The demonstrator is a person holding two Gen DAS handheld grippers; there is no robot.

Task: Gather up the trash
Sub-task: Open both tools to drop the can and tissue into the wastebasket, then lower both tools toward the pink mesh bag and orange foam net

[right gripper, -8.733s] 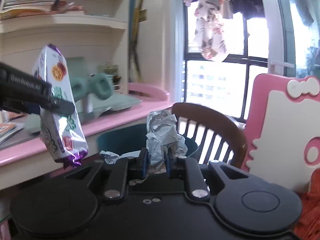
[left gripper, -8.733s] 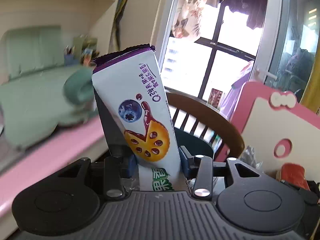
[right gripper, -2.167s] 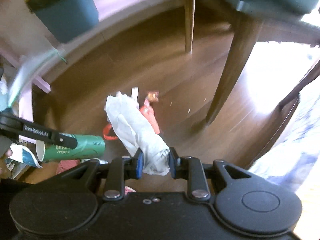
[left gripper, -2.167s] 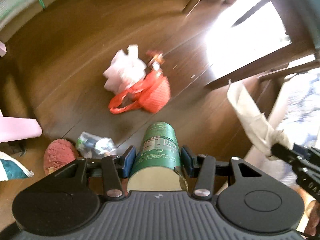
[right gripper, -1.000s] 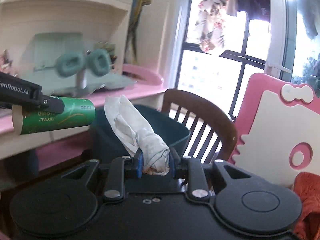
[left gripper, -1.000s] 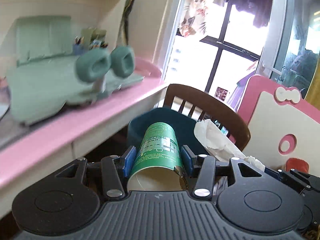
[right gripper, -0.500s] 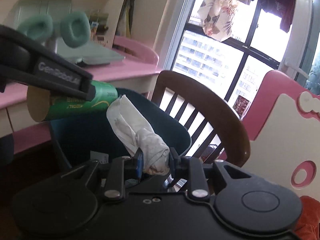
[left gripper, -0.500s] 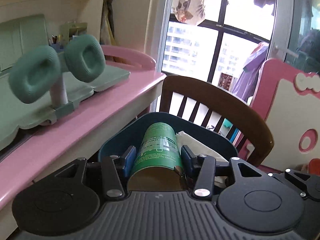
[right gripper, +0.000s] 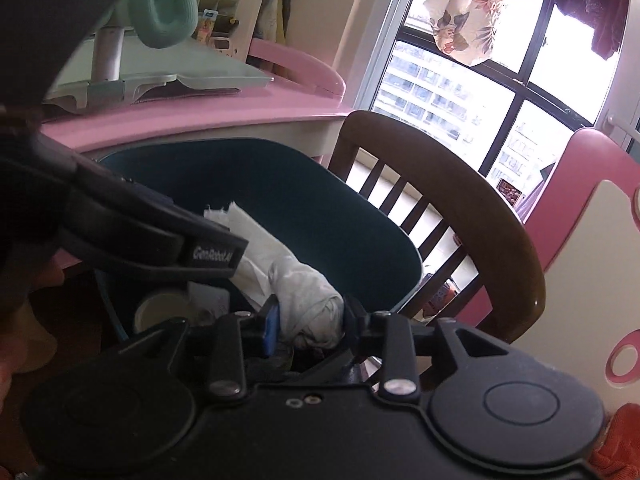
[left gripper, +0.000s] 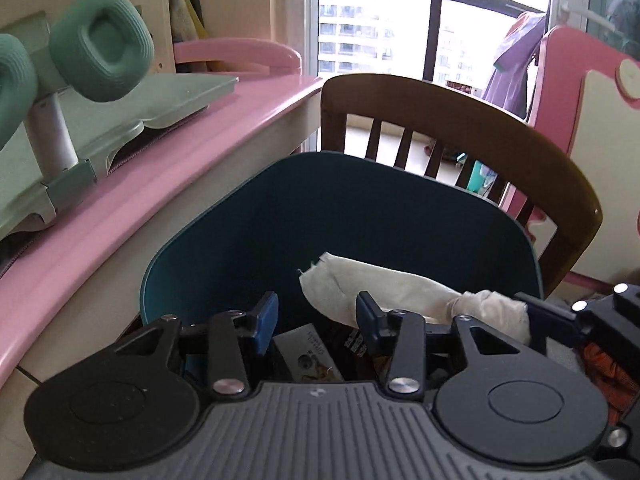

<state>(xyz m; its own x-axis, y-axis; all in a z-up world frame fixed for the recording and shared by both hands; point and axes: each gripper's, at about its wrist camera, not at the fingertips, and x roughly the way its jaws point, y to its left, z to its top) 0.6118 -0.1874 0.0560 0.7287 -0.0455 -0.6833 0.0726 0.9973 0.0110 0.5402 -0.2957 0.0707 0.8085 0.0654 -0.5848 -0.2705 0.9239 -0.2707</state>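
Teal bin (left gripper: 248, 216) below both claws holds cup (right gripper: 160, 310) & wrappers (left gripper: 308, 354); L gripper (left gripper: 316, 322) is spread w/ nothing held, tissue (right gripper: 308, 300) is clamped by R gripper (right gripper: 310, 322).

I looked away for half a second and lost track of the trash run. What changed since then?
The left gripper let go of the green cup: its jaws now stand open and empty over the teal bin. A cup-like rim shows inside the bin. Unchanged: the right gripper stays shut on the crumpled tissue.
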